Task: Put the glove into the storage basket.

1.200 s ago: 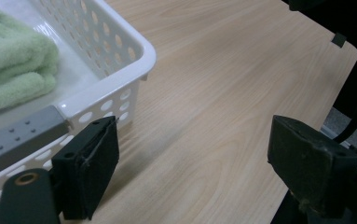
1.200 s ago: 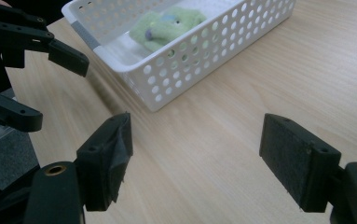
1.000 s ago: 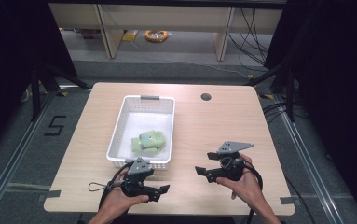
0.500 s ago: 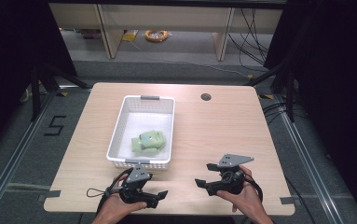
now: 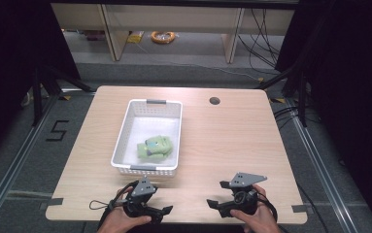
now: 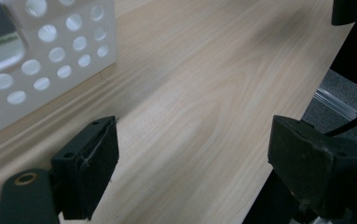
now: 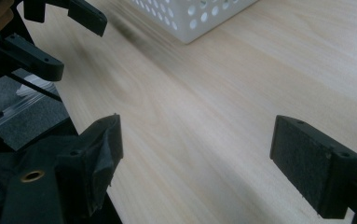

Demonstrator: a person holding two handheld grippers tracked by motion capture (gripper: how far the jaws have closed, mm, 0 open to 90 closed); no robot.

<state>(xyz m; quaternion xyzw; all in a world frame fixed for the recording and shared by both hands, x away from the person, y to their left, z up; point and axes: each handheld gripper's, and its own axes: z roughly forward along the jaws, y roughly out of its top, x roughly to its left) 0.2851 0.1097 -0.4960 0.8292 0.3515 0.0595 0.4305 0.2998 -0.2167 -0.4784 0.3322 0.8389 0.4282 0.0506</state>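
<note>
A green soft toy (image 5: 155,147) lies in the near half of a white perforated basket (image 5: 125,128) on the wooden bench (image 5: 232,141), toward the basket's right wall. Both grippers sit low at the bench's near edge, well apart from the basket. The left gripper (image 5: 161,211) has its fingers (image 6: 90,163) released and spread over bare wood, with the basket's corner just beyond. The right gripper (image 5: 214,203) is likewise spread wide and empty, its fingers (image 7: 313,163) above the bench. The toy looks light, plush and squashy, unlikely to slip or break; a pinch across its bulging middle, reached from above the basket rim, would probably hold best.
</note>
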